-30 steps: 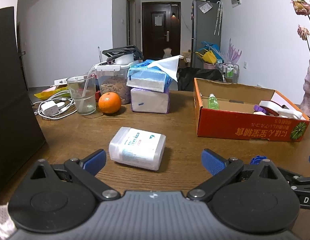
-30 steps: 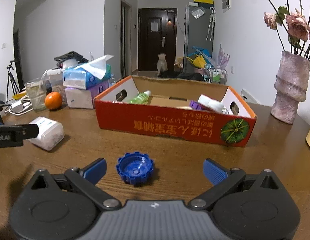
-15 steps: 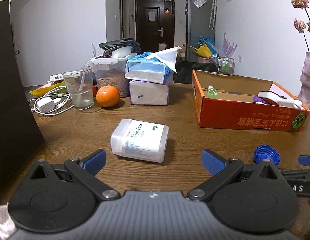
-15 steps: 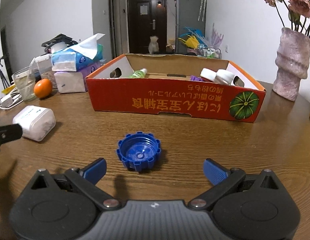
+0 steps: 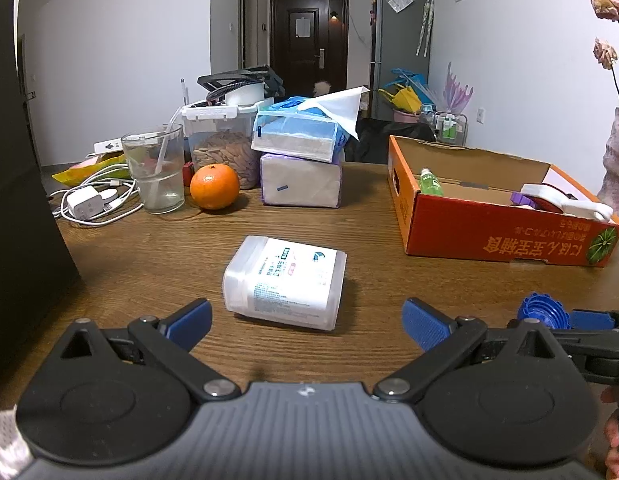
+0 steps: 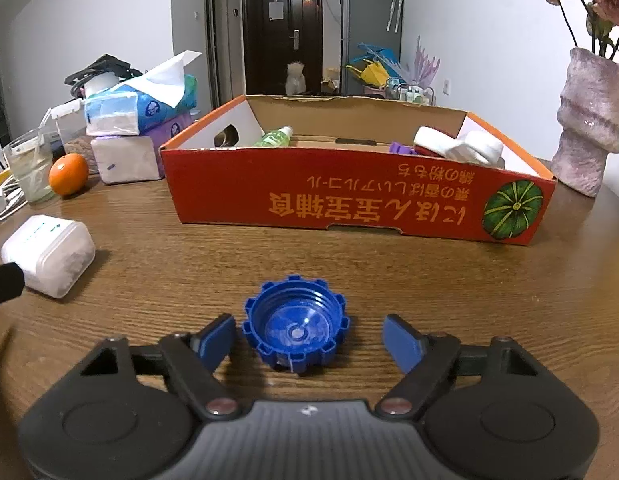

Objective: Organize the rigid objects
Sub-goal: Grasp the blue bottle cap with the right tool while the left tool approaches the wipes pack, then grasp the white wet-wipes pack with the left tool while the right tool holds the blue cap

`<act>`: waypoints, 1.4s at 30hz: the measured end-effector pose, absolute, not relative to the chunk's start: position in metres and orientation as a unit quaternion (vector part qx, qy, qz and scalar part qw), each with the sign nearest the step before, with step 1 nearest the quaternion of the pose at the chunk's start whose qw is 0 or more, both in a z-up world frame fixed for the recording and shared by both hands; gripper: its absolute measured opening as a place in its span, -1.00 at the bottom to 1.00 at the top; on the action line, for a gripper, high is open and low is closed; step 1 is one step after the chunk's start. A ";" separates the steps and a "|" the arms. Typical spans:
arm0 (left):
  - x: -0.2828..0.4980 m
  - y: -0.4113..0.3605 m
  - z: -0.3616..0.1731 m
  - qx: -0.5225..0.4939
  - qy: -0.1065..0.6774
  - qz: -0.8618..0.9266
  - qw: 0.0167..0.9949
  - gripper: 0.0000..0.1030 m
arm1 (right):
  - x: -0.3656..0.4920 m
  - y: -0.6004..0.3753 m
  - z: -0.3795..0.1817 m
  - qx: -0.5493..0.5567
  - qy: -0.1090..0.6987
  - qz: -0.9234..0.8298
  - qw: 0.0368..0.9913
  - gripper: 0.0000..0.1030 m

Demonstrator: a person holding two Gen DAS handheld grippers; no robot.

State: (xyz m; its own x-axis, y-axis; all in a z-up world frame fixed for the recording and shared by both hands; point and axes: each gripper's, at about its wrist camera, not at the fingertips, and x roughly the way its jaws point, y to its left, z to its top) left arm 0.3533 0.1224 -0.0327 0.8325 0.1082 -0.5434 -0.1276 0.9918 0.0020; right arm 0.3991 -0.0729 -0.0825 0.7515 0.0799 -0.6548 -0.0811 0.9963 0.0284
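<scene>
Two blue pads of the left gripper (image 5: pixel 307 320) stand wide apart in the left wrist view, nothing between them; a white plastic container (image 5: pixel 284 282) lies on its side on the wooden table (image 5: pixel 149 248) just beyond them. Far right sits the orange cardboard box (image 5: pixel 489 236), and at near right the blue cap (image 5: pixel 543 314) shows beside a blue finger of the other tool.

From the right wrist view, the right gripper (image 6: pixel 309 338) has just been closing its jaws; the blue cap (image 6: pixel 295 328) lies open side up between them, the left pad almost touching it, the right pad still clear. Beyond stands the orange cardboard box (image 6: pixel 349 204), with a vase (image 6: pixel 589 120) at far right.
</scene>
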 end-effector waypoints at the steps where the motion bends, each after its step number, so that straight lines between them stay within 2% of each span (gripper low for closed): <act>1: 0.354 0.123 -0.033 -0.017 0.283 0.062 0.957 1.00 | 0.400 -0.073 -0.082 -0.001 0.349 0.045 0.936 0.42; 2: 0.356 0.123 -0.034 -0.018 0.283 0.061 0.957 1.00 | 0.400 -0.072 -0.082 0.000 0.348 0.047 0.936 0.36; 4: 0.358 0.125 -0.035 -0.020 0.284 0.060 0.957 1.00 | 0.399 -0.072 -0.081 -0.002 0.344 0.049 0.938 0.02; 20: 0.387 0.137 -0.040 -0.014 0.287 0.035 0.957 1.00 | 0.401 -0.082 -0.071 0.015 0.315 0.045 0.948 0.01; 42: 0.439 0.149 -0.063 0.003 0.338 0.025 0.941 1.00 | 0.423 -0.091 -0.072 0.018 0.305 0.039 0.952 0.01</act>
State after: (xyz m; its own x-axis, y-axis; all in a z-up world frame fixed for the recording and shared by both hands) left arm 0.4386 0.1491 -0.0630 0.7704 0.0494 -0.6357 -0.0449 0.9987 0.0232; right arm 0.4226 -0.0912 -0.0721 0.8114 0.0857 -0.5781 -0.0637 0.9963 0.0583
